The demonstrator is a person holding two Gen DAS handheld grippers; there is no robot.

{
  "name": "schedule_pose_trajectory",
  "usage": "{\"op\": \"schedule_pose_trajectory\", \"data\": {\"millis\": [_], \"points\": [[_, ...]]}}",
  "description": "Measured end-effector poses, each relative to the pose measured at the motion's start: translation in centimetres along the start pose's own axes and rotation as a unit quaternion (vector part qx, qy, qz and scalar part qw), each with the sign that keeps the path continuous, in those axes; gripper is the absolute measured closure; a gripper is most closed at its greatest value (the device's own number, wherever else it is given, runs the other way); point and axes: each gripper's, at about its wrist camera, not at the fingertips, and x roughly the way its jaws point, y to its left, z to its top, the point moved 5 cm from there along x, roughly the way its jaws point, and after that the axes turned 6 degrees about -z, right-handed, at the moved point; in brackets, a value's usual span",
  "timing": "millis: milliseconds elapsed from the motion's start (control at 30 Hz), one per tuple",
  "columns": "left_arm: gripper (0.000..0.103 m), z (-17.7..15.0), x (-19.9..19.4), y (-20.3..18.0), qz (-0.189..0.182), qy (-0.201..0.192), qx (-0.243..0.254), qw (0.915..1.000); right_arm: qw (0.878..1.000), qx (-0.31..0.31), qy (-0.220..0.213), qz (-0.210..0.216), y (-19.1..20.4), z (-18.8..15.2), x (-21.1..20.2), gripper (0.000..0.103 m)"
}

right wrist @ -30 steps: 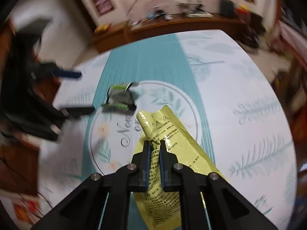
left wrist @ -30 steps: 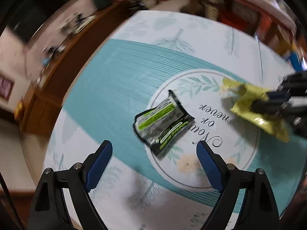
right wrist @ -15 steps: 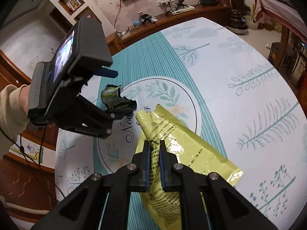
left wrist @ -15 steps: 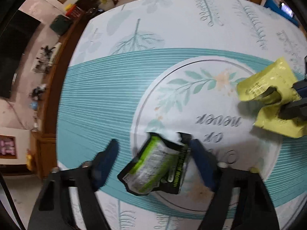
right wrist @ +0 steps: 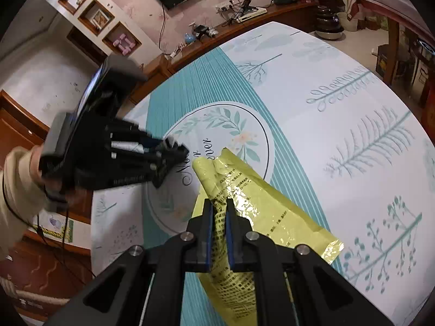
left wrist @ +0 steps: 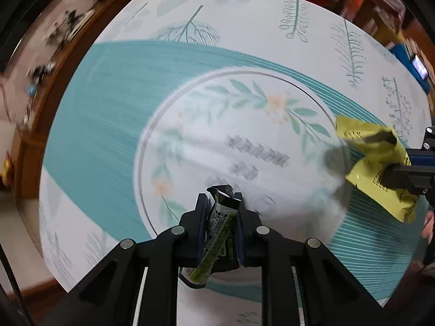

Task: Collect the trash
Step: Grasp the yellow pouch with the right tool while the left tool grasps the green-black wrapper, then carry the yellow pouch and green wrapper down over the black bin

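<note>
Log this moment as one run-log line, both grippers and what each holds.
left gripper: just closed on green wrapper | right gripper: shut on yellow wrapper | tablecloth: no other trash seen

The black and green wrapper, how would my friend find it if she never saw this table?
Find the round table with the teal stripe and leafy circle. At the circle's near edge, the left gripper is shut on the black and green wrapper. The other piece, the yellow wrapper, is bigger, plain yellow, in the right gripper.
</note>
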Motion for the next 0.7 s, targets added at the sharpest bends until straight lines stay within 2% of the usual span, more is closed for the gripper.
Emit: {"op": "schedule_pose_trajectory", "data": {"millis": [133,267,433,533,700], "points": [[0.097,-1.8,-1.2,-2.0,-0.025,-0.011,-0.051,0.9983,1.000,0.015,-0.006,0.014,-0.4,-1.0,-1.5,0.095],[0.098,-3.8,-3.0,-4.3,-0.046,-0.041,-0.107,0.9924,0.999,0.035,-0.008,0.041,-1.0,-2.5,-3.5,0.095],[0.098,-7.3,-5.7,-7.5,-0.089,-0.077,-0.190,0.9747,0.996,0.039,-0.012,0.076,-1.1,-4.4,-6.1,0.095],[0.098,-10.0,-8.0,-10.0,-0.109,-0.101,-0.233,0.9611,0.994,0.023,-0.012,0.102,-0.8,-5.8,-8.1,0.095],[0.098,-13.1,-11.4,-16.6,-0.102,-0.137,-0.280,0.9447,0.989,-0.005,-0.008,0.146,-0.4,-8.3,-11.7,0.095]]}}
